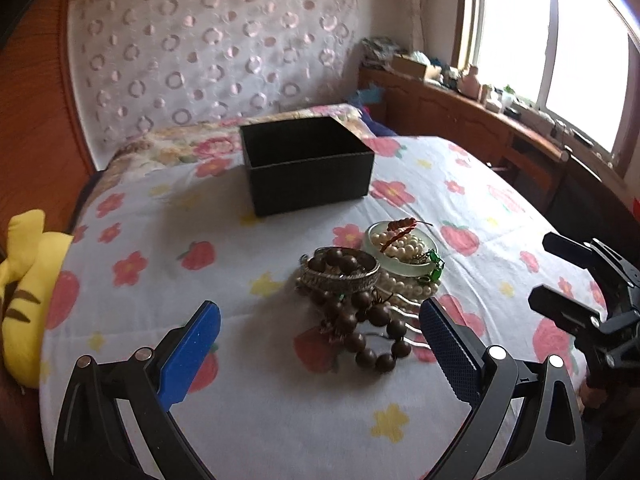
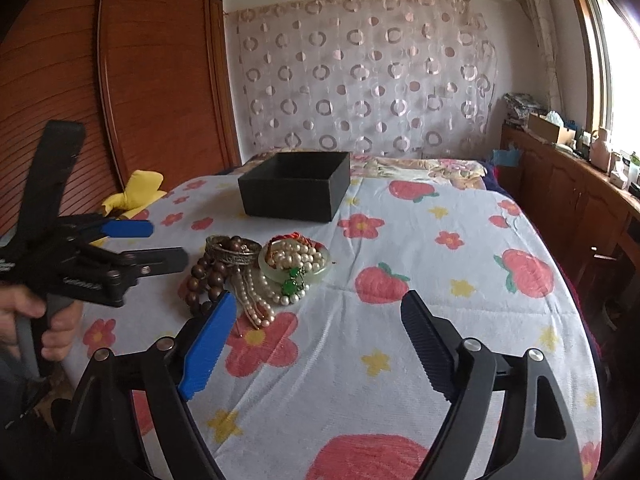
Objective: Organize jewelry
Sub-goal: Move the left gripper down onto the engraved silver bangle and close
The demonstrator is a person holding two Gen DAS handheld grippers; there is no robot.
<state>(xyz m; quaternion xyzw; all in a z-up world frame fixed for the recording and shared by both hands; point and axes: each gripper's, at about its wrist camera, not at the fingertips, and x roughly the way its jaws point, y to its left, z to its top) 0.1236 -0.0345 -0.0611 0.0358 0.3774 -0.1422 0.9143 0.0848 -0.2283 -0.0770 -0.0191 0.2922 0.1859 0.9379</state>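
Box [image 2: 294, 196] (black, open-topped) behind jewelry heap [image 2: 256, 272]

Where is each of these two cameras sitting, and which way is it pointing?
Left wrist: rides the left gripper, looking down across the bed at the jewelry pile and black box; the right gripper shows at right.
Right wrist: rides the right gripper, facing likewise; the left gripper and a hand show.
Shared: pile, box, bedspread, curtain.

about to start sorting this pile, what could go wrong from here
The wooden bead bracelet, silver bangle and pearl strands lie tangled, so lifting one may drag others along. The open left claw could knock the pale green bangle. The black box sits well beyond the pile, so pieces could drop mid-carry.
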